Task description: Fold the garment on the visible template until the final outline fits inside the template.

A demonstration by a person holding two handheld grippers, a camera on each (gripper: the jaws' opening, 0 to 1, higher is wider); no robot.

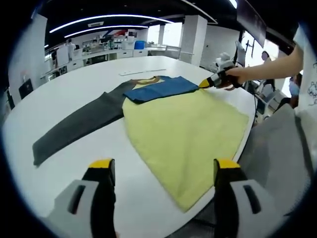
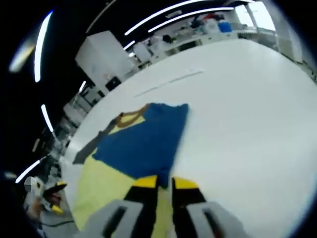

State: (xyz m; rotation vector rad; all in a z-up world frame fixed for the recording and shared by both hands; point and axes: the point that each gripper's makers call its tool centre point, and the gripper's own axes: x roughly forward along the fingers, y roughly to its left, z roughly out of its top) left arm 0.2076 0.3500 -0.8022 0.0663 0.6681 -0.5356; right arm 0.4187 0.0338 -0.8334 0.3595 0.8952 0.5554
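The garment lies flat on the white table [image 1: 74, 94]. Its body is pale yellow [image 1: 183, 134], and a dark grey sleeve [image 1: 79, 124] stretches out to the left. A blue sleeve [image 1: 161, 88] is folded across the chest below a brown collar [image 1: 148, 79]. My left gripper [image 1: 163, 166] hangs open over the near table edge, its yellow-tipped jaws wide apart and clear of the cloth. A hand holds my right gripper [image 1: 210, 83] at the garment's far right edge by the blue sleeve. In the right gripper view the right gripper [image 2: 165, 183] has its jaws nearly together on the cloth, with the blue sleeve [image 2: 143, 141] just ahead.
A thin pale strip [image 1: 143, 72] lies on the table beyond the collar, also visible as the strip [image 2: 168, 82]. The table's rounded edge runs close to the garment's right side [image 1: 247, 106]. Grey fabric [image 1: 277, 148] hangs off the table to the right. Benches and shelves stand at the back.
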